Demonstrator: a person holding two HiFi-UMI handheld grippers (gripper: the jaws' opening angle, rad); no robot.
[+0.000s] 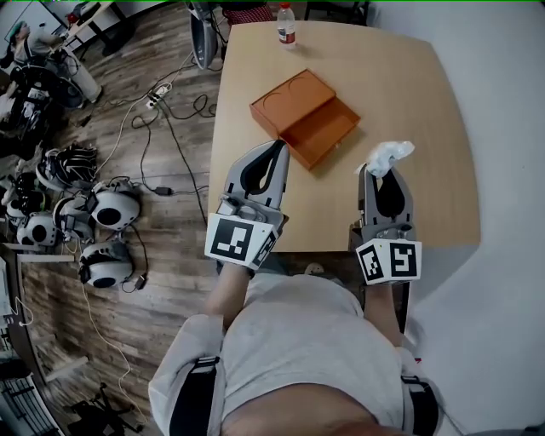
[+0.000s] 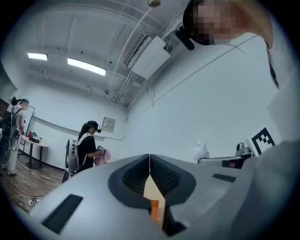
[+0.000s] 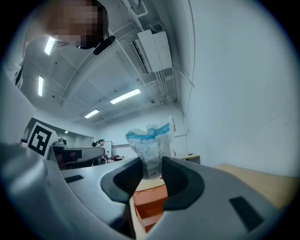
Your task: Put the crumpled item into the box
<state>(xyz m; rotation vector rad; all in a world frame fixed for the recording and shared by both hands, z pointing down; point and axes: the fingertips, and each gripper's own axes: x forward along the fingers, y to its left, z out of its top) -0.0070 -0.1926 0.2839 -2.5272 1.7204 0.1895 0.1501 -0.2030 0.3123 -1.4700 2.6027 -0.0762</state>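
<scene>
Both arms reach forward side by side over the near edge of the table (image 1: 400, 77), with the grippers about level. The left gripper (image 1: 278, 146) has its jaws pressed together, nothing between them. The right gripper (image 1: 381, 170) is clenched on the item (image 1: 390, 155) – a crumpled white wrapper with blue print, which stands up out of its jaws, above the table. The orange box (image 1: 294, 102) lies open ahead, between the two grippers. A bottle (image 1: 286, 25) stands at the far edge. On the wooden floor (image 1: 162, 281) at the left lie cables (image 1: 183, 111) and white headgear (image 1: 115, 204).
</scene>
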